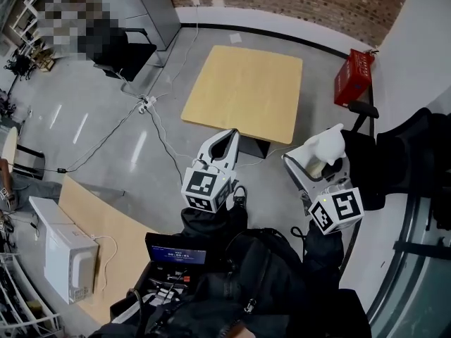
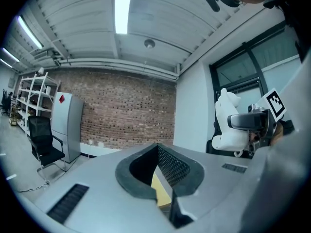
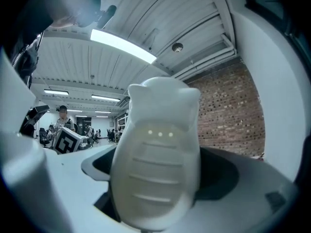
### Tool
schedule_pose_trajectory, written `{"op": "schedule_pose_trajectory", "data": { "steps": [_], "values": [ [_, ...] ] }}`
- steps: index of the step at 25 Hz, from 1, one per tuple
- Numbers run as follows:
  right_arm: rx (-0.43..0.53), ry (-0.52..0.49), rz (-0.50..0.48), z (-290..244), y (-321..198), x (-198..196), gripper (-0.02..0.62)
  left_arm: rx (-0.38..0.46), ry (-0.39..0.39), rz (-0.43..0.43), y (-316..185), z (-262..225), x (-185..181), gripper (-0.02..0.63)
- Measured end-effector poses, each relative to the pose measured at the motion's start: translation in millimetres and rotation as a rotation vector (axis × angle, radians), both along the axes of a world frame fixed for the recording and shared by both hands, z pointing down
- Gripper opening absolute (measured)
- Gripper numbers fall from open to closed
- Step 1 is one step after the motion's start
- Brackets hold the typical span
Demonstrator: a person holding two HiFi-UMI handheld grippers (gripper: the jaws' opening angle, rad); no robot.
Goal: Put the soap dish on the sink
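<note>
The soap dish (image 1: pixel 325 146) is white, rounded, with ridges on its inner face. My right gripper (image 1: pixel 315 163) is shut on it and holds it up in the air at the right. In the right gripper view the soap dish (image 3: pixel 158 154) fills the middle and hides the jaws' tips. My left gripper (image 1: pixel 227 136) hangs beside it at the centre, shut with nothing in it; its black pads (image 2: pixel 170 166) meet at the tips. From the left gripper view the soap dish (image 2: pixel 227 125) shows at the right. No sink is in view.
A square wooden table (image 1: pixel 243 94) stands on the grey floor ahead. A red box (image 1: pixel 354 76) sits by the white wall at the right. Cables (image 1: pixel 148 108) cross the floor. A white appliance (image 1: pixel 67 255) rests on a wooden bench (image 1: pixel 113 227) at the lower left.
</note>
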State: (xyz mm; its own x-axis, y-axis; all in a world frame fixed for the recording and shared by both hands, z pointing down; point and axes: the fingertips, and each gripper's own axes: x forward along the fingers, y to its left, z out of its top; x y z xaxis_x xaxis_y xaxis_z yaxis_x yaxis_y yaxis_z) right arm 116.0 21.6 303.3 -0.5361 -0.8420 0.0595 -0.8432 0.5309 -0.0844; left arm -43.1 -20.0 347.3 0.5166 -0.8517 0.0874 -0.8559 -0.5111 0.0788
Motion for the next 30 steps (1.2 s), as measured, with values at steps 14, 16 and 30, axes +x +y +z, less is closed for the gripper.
{"op": "schedule_pose_trajectory", "data": {
  "steps": [14,16,30],
  "values": [
    [-0.059,0.015,0.019,22.8,-143.7,-34.3,0.508,-0.060,0.006,0.045,-139.8,22.6,-20.3,0.003],
    [-0.062,0.015,0.020,25.3,-158.9,-39.9,0.508,-0.068,0.006,0.051,-153.9,26.3,-23.7,0.003],
    [-0.134,0.061,-0.001,59.1,-203.6,-41.7,0.508,-0.121,-0.004,0.071,-199.0,54.2,-7.3,0.003]
  ]
}}
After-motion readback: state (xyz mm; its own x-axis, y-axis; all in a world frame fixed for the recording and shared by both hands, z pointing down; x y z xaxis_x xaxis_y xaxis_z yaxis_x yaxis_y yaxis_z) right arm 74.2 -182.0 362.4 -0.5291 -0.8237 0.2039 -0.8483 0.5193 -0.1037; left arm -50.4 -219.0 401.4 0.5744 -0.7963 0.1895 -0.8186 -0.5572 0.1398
